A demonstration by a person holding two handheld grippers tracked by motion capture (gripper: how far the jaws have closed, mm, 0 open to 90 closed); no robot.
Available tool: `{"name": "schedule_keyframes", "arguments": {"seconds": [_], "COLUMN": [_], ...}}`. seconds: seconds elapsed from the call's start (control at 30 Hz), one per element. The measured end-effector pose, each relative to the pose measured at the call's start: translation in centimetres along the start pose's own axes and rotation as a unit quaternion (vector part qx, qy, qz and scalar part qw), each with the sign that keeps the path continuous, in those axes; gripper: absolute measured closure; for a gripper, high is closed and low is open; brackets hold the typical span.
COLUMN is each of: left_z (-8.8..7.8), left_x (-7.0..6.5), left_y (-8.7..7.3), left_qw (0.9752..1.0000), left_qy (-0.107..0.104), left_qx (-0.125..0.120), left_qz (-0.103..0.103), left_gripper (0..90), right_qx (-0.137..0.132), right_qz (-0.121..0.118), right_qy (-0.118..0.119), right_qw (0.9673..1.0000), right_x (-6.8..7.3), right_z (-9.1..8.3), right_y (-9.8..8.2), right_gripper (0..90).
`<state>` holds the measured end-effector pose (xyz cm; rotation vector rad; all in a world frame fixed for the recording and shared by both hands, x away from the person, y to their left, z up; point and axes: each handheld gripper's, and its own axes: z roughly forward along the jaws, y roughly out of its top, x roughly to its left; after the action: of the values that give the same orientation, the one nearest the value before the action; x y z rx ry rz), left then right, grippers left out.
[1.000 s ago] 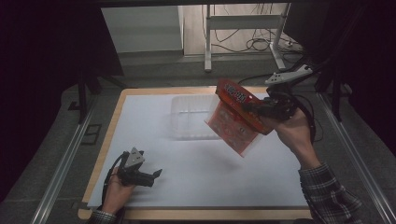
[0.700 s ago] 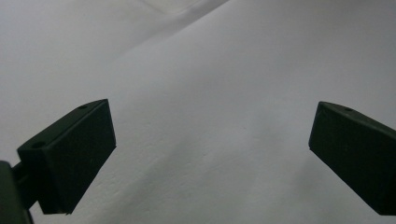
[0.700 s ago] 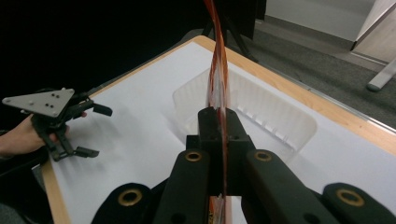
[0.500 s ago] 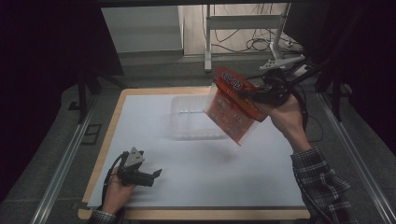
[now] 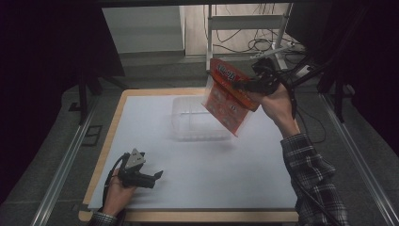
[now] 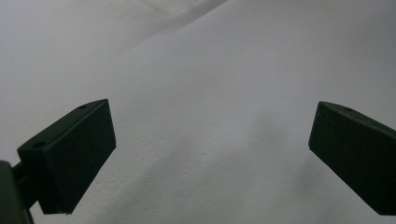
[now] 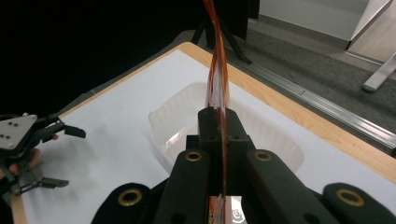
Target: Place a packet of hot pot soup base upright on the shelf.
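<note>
An orange-red snack bag (image 5: 228,96) hangs tilted in the air over the far right part of a clear plastic tub (image 5: 197,123). My right gripper (image 5: 254,84) is shut on the bag's upper edge. In the right gripper view the jaws pinch the bag (image 7: 218,70) edge-on at the gripper (image 7: 218,116), with the tub (image 7: 163,126) below. My left gripper (image 5: 155,179) rests near the table's front left corner, held by a hand. Its jaws stand wide apart over bare white surface in the left gripper view (image 6: 210,154), with nothing between them.
A white sheet (image 5: 211,179) covers the wood-edged table (image 5: 188,216). Metal rails (image 5: 66,165) run along both sides. A metal stand (image 5: 244,28) and cables lie on the floor beyond the far edge. The left gripper (image 7: 67,157) also appears far off in the right gripper view.
The right hand has lifted the bag higher and carried it a little left and farther away, over the tub. The left gripper has stayed put.
</note>
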<state>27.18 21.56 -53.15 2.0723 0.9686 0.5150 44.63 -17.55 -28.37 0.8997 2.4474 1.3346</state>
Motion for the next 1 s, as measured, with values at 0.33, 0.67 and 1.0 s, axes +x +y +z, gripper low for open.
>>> {"name": "schedule_keyframes", "arguments": {"seconds": [0.33, 0.67, 1.0], "left_z": [0.0, 0.0, 0.0], "left_x": [0.0, 0.0, 0.0], "left_y": [0.0, 0.0, 0.0], "left_qw": [1.0, 1.0, 1.0], "left_qy": [0.001, 0.001, 0.0], "left_qx": [0.001, 0.001, 0.001], "left_qz": [0.0, 0.001, 0.0], "left_gripper": [0.3, 0.3, 0.3], "right_qx": [-0.002, -0.002, 0.025], "right_qz": [0.0, 0.0, 0.006], "right_qy": [-0.002, 0.002, 0.014], "right_qw": [1.0, 1.0, 0.9996], "right_x": [-0.8, -1.5, -2.1], "right_z": [2.4, 4.8, 8.2], "right_y": [1.1, 2.0, 1.0], "right_gripper": [89.0, 89.0, 88.9]}}
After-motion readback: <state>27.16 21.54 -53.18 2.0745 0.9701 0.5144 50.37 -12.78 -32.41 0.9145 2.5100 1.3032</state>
